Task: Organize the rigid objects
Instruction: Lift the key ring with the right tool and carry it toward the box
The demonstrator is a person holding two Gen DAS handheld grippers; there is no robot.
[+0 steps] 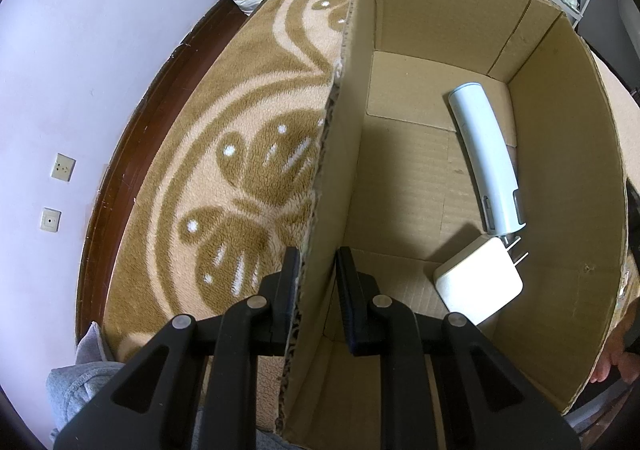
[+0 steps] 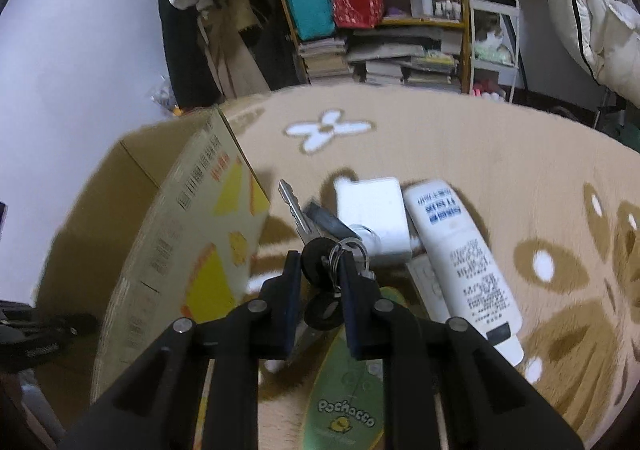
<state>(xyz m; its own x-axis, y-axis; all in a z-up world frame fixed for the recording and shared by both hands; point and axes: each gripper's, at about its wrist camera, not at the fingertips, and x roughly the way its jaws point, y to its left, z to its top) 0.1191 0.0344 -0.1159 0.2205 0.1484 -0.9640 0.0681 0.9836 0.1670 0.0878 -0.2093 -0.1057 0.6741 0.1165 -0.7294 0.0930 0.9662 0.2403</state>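
In the left wrist view my left gripper (image 1: 318,270) straddles the near wall of an open cardboard box (image 1: 560,186), one finger outside and one inside, shut on that wall. A pale blue cylinder (image 1: 484,162) and a white plug charger (image 1: 478,282) lie on the box floor. In the right wrist view my right gripper (image 2: 318,270) is shut on a bunch of keys (image 2: 316,262), lifted above the carpet, with one silver key (image 2: 292,206) sticking forward. Beneath it lie a white charger block (image 2: 372,218), a white printed tube (image 2: 460,262) and a green Pochacco item (image 2: 348,390). The box (image 2: 192,250) stands to the left.
A tan patterned carpet (image 1: 240,154) covers the floor, with a dark wooden edge (image 1: 132,154) and a white wall beyond. A cluttered shelf (image 2: 380,10) with bags and book stacks stands at the back. A person's hand (image 1: 612,362) shows by the box's right wall.
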